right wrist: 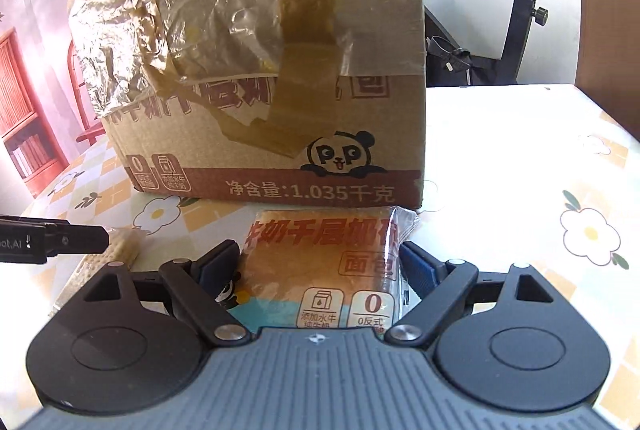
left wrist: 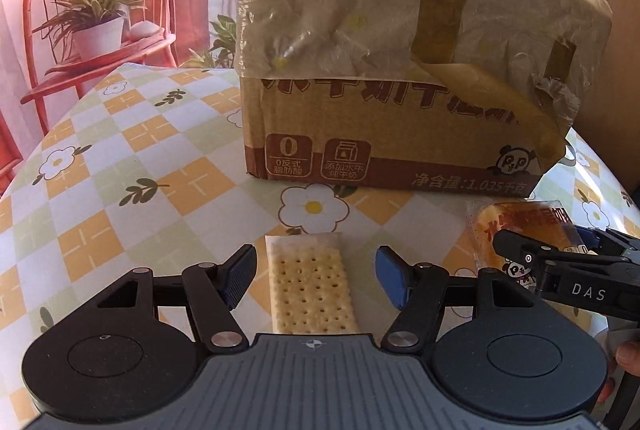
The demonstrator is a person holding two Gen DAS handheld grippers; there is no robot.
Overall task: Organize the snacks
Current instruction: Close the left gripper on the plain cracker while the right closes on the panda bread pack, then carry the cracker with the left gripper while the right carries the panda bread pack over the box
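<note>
A pack of pale crackers [left wrist: 311,284] lies on the table between the open jaws of my left gripper [left wrist: 316,280], which do not touch it. A wrapped bread pack with red lettering [right wrist: 320,266] lies in front of the cardboard box [right wrist: 264,70]; my right gripper [right wrist: 318,270] straddles it with its pads close to both sides, and I cannot tell whether they press it. The bread pack [left wrist: 520,230] and the right gripper's fingers [left wrist: 516,246] also show in the left wrist view. The crackers [right wrist: 124,244] show at the left in the right wrist view.
The box [left wrist: 400,50], with taped flaps raised, stands close behind both snacks on a checked flower-print tablecloth [left wrist: 120,170]. A red chair with a potted plant [left wrist: 96,26] is behind at the left. An exercise bike [right wrist: 520,10] stands beyond the table's right side.
</note>
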